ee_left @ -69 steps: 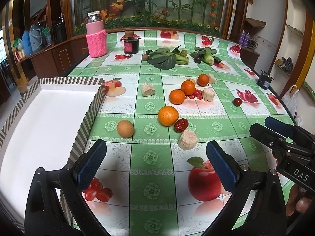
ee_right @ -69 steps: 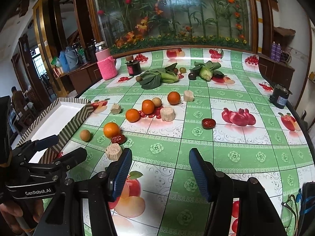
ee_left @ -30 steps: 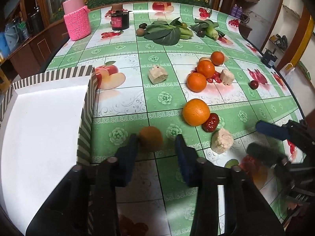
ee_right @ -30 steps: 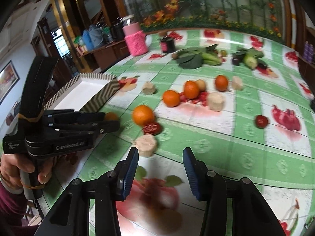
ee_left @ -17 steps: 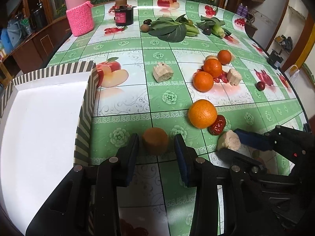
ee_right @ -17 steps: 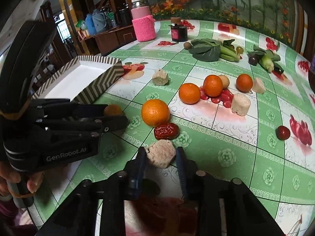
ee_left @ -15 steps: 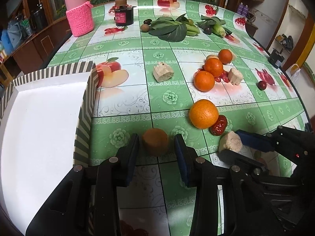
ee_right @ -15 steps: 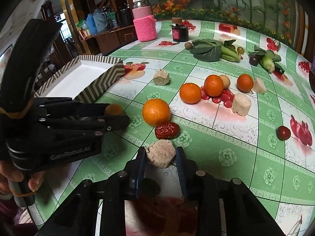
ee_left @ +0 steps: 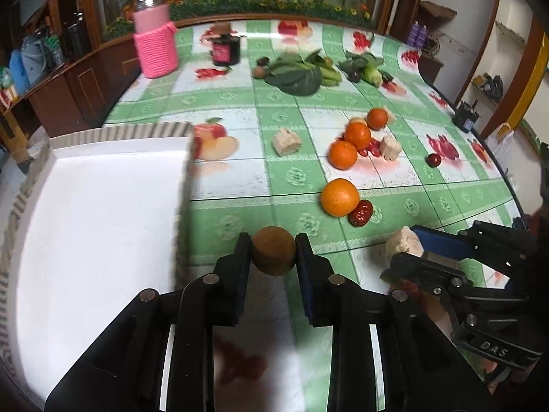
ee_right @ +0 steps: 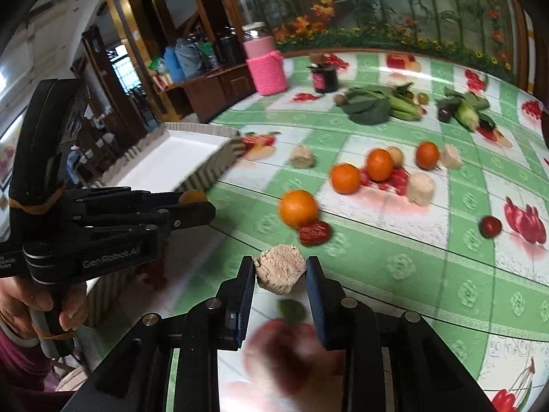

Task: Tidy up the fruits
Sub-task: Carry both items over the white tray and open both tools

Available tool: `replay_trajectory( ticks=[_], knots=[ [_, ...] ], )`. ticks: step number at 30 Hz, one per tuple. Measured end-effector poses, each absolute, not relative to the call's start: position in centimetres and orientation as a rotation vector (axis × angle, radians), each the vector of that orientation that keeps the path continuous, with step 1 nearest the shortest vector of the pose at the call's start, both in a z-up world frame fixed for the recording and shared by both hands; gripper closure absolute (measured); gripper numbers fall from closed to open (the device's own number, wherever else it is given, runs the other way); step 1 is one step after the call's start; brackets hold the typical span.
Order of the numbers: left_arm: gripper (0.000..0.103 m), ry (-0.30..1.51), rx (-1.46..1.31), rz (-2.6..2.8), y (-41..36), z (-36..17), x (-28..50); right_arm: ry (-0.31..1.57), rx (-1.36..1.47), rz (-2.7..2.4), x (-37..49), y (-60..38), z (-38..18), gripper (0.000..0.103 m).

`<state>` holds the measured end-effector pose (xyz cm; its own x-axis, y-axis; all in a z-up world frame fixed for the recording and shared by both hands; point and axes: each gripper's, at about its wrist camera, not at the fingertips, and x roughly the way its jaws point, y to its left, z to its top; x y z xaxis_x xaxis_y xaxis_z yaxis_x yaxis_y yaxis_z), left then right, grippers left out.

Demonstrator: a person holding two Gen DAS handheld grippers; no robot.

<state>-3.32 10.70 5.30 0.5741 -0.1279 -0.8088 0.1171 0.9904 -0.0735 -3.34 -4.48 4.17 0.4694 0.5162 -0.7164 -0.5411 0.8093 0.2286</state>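
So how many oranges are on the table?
4. One beside the red date, two on the printed cherries, one farthest back. None seems hidden.

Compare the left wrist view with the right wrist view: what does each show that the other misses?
Only the left wrist view shows the round brown fruit whole, clamped in the left hand-held gripper, and most of the white tray floor. Only the right wrist view shows the person's left hand on that gripper's handle, and the beige chunk face-on in the right hand-held gripper. Both show the nearest orange touching a red date, the pink jar and the leafy greens.
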Motion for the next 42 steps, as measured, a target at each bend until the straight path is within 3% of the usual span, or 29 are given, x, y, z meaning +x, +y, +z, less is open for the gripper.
replay_trajectory(
  ticks=[8, 19, 36, 37, 38, 39, 40, 42],
  knots=[
    [0.078, 0.915, -0.008, -0.029, 16.5, 7.6, -5.8, 0.833, -0.058, 0.745, -4.0, 0.4, 6.0, 0.074],
    [0.078, 0.954, -0.069, 0.137, 25.1, 5.7, -5.2, 0.821, -0.183, 0.871, -2.4, 10.9, 6.8, 0.074],
    [0.076, 1.032, -0.15, 0.159, 29.3, 3.1, -4.6, 0.918, -0.285, 0.892, 0.0, 17.8, 1.9, 0.071],
    [0.072, 1.03, -0.156, 0.158, 29.4, 3.1, -4.5, 0.908, -0.286, 0.896, -0.1, 17.7, 2.1, 0.068],
    [0.058, 1.027, -0.164, 0.164, 29.5, 3.1, -4.6, 0.896, -0.277, 0.904, -0.3, 17.5, 2.4, 0.061],
    [0.048, 1.025, -0.166, 0.171, 29.5, 3.1, -4.7, 0.89, -0.265, 0.91, -0.5, 17.2, 2.7, 0.06],
    [0.03, 1.022, -0.169, 0.176, 29.6, 3.2, -4.7, 0.883, -0.249, 0.916, -0.7, 17.0, 3.0, 0.06],
    [0.028, 1.007, -0.174, 0.178, 29.7, 3.5, -4.9, 0.873, -0.213, 0.92, -1.1, 16.1, 3.8, 0.06]
  ],
)
